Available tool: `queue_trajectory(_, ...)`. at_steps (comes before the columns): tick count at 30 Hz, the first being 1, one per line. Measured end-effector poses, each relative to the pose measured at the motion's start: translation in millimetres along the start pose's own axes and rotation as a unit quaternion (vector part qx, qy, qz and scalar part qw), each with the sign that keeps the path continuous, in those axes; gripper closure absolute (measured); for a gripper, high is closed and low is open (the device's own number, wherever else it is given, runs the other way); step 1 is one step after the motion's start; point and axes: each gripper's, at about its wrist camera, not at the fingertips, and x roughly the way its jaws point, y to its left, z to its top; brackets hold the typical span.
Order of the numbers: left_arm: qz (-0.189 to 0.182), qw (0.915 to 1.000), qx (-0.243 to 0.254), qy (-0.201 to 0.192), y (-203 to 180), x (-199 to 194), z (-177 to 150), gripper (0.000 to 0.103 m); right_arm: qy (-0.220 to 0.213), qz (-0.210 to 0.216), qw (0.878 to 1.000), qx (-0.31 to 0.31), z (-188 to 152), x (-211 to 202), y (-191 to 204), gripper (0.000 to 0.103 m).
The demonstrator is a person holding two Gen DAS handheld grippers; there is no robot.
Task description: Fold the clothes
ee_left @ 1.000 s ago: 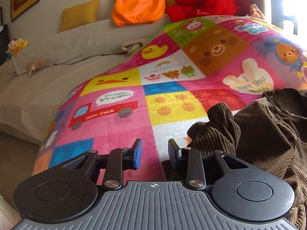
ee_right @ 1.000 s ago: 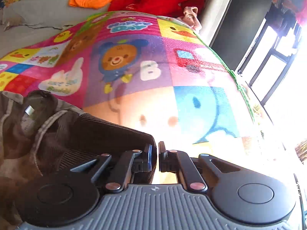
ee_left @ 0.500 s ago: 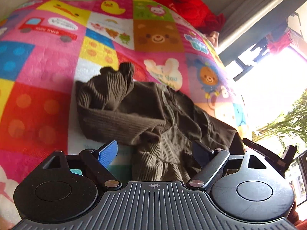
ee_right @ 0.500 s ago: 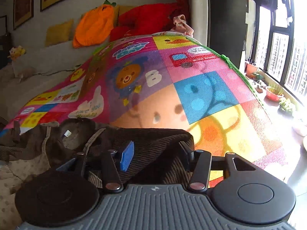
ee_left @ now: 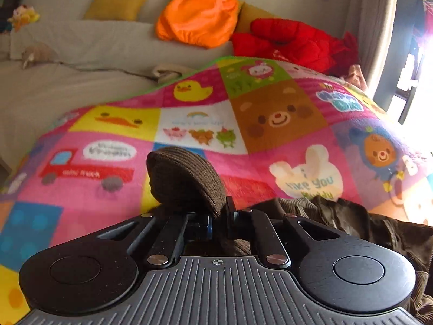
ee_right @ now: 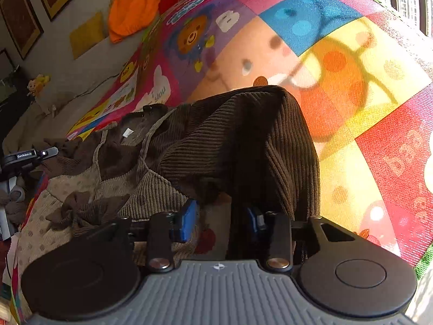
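Note:
A brown corduroy garment (ee_right: 216, 140) lies crumpled on a colourful play mat (ee_right: 338, 62). In the left wrist view its ribbed cuff (ee_left: 184, 181) bulges up above my left gripper (ee_left: 216, 222), which is shut on it. The rest of the garment (ee_left: 351, 216) trails to the right. My right gripper (ee_right: 220, 220) points down at a raised fold of the garment (ee_right: 281, 140). Its jaws are closing, with a gap still between them. The fold hangs by the right pad (ee_right: 253, 218), while the left pad (ee_right: 186, 222) is clear of it, with mat showing between. The left gripper's body (ee_right: 27, 157) shows at the far left.
A beige dotted cloth (ee_right: 40, 216) lies beside the garment at the left. Behind the mat a grey sofa (ee_left: 81, 48) carries an orange pumpkin cushion (ee_left: 197, 13), a red plush (ee_left: 292, 43) and a yellow cushion (ee_left: 116, 4). Bright windows (ee_left: 422, 75) are at the right.
My left gripper went from wide open over the garment to shut on the cuff, now lifted. My right gripper opened, tipped down and rolled over the fold, and its jaws have narrowed.

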Motion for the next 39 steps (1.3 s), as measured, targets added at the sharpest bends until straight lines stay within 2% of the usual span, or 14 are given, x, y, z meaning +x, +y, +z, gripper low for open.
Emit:
queue_trajectory(2, 0.022, 0.9997, 0.009, 0.001, 5.9, 7.8, 4.3, 0.093, -0.030, -0.067, 0.997, -0.040, 12.2, 6.7, 1.3, 0.089)
queue_trajectory(5, 0.024, 0.9995, 0.013, 0.013, 14.7, 9.5, 0.8, 0.088, -0.085, -0.186, 0.970, -0.131, 25.4, 18.5, 4.7, 0.091)
queue_trajectory(8, 0.014, 0.9997, 0.009, 0.016, 22.2, -3.0, -6.4, 0.083, -0.114, -0.231, 0.948, -0.186, 29.9, 23.0, 13.0, 0.091)
queue_trajectory(10, 0.006, 0.9995, 0.012, 0.027, 27.7, -15.9, -13.0, 0.063, -0.129, -0.283, 0.920, -0.239, 25.4, 24.7, 23.8, 0.091)
queue_trajectory(11, 0.002, 0.9993, 0.011, 0.035, 30.8, -23.8, -16.2, 0.054, -0.124, -0.286, 0.919, -0.241, 25.4, 21.1, 23.6, 0.087)
queue_trajectory(15, -0.006, 0.9984, 0.038, 0.042, 36.3, -69.1, -32.3, 0.011, -0.119, -0.213, 0.955, -0.171, 16.1, -23.1, 19.6, 0.053)
queue_trajectory(18, -0.015, 0.9956, 0.080, 0.046, 28.9, -103.9, -48.3, 0.008, -0.103, -0.113, 0.970, -0.191, -21.9, -66.8, 41.2, 0.028)
queue_trajectory(22, -0.042, 0.9890, 0.137, 0.038, 6.4, -151.6, -74.3, 0.004, -0.052, 0.005, 0.962, -0.268, -87.4, -91.0, 98.6, 0.027)
queue_trajectory(27, -0.089, 0.9787, 0.184, 0.023, -24.0, -204.5, -99.9, 0.000, -0.019, 0.124, 0.935, -0.332, -156.3, -100.2, 168.2, 0.025)
queue_trajectory(32, -0.133, 0.9642, 0.229, 0.018, -59.3, -241.9, -130.6, 0.000, -0.030, 0.055, 0.902, -0.428, -193.3, -69.6, 205.5, 0.025)
queue_trajectory(34, -0.135, 0.9568, 0.257, 0.009, -77.3, -248.4, -146.1, 0.000, -0.076, 0.001, 0.898, -0.434, -178.6, -64.0, 208.9, 0.042)
queue_trajectory(35, -0.131, 0.9516, 0.278, -0.001, -88.9, -250.1, -156.3, 0.000, -0.102, -0.016, 0.906, -0.410, -160.4, -65.6, 206.4, 0.052)
queue_trajectory(37, -0.120, 0.9421, 0.312, -0.020, -109.3, -247.0, -172.0, 0.000, -0.149, -0.026, 0.931, -0.331, -120.6, -79.7, 195.8, 0.053)
queue_trajectory(39, -0.109, 0.9393, 0.324, -0.031, -127.5, -233.4, -180.0, 0.000, -0.187, -0.038, 0.939, -0.287, -94.4, -92.6, 187.6, 0.053)
